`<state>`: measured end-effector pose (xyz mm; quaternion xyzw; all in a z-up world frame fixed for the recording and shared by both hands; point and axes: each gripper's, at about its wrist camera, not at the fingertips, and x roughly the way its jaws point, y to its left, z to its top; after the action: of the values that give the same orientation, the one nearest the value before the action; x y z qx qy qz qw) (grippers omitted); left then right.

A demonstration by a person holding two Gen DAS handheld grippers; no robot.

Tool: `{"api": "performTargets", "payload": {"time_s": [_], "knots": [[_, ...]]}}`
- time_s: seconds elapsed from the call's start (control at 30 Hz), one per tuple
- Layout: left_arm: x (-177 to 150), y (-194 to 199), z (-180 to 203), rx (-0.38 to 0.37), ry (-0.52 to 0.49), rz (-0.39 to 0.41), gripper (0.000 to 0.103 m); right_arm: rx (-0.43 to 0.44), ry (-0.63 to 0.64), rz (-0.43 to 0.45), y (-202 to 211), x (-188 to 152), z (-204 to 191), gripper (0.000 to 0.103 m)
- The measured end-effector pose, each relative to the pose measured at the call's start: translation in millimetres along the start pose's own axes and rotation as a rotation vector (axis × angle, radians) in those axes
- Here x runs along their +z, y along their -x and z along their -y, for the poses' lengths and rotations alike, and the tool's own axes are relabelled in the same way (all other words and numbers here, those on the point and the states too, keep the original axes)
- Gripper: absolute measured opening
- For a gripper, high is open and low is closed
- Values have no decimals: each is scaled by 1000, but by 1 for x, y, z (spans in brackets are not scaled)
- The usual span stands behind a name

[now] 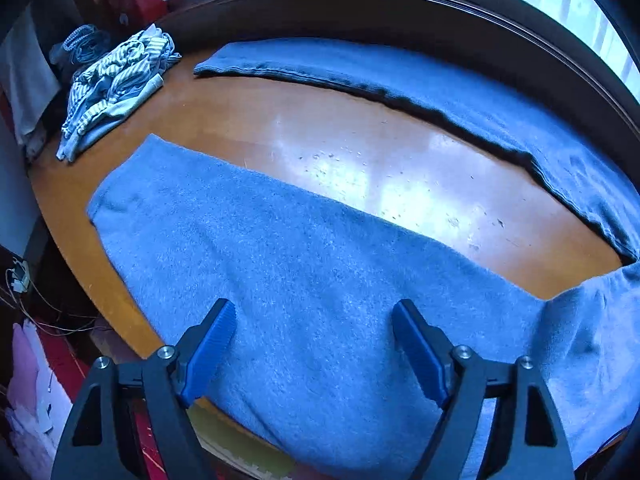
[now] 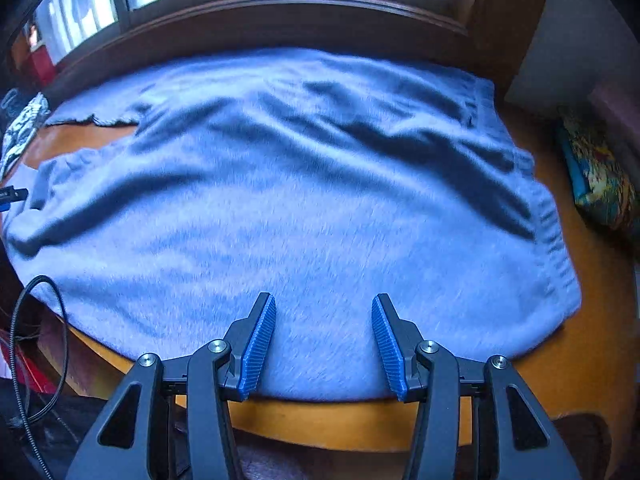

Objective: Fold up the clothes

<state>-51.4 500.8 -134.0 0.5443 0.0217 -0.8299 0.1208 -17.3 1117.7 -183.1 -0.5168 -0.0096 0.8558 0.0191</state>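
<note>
A fuzzy blue sweater (image 2: 304, 200) lies spread flat on the wooden table (image 2: 360, 424), its ribbed hem toward the right. In the left wrist view its two sleeves stretch out: the near sleeve (image 1: 280, 264) under my gripper and the far sleeve (image 1: 400, 76) along the window side. My left gripper (image 1: 314, 316) hovers open over the near sleeve, nothing between its blue pads. My right gripper (image 2: 324, 312) stands open above the sweater's near edge, close to the table's front rim, holding nothing.
A crumpled striped garment (image 1: 116, 84) sits at the table's far left. A dark window sill (image 2: 280, 12) runs behind the table. A colourful cushion (image 2: 600, 184) lies off the right edge. A black cable (image 2: 36, 340) hangs at the left front.
</note>
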Motion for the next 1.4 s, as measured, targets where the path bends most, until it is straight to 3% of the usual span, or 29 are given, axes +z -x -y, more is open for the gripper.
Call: {"api": "performTargets", "payload": {"time_s": [0.23, 0.47, 0.6, 0.73, 0.93, 1.07, 1.4], "knots": [[17, -17, -37, 17, 128, -7, 101, -24, -81, 7, 5, -9, -14, 51], [15, -16, -40, 29, 130, 19, 102, -38, -87, -4, 10, -12, -28, 51], [15, -16, -45, -18, 164, -2, 98, -51, -102, 13, 19, -11, -16, 51], [19, 4, -28, -79, 117, 36, 98, -75, -166, 70, 36, -13, 11, 51], [40, 39, 62, -199, -103, 82, 98, -85, -268, 123, 47, -5, 90, 51], [49, 50, 145, -248, -248, 80, 98, -59, -250, 119, 42, -1, 133, 52], [58, 72, 396, -357, -676, 90, 98, 190, -88, 59, 10, 6, 169, 52]]}}
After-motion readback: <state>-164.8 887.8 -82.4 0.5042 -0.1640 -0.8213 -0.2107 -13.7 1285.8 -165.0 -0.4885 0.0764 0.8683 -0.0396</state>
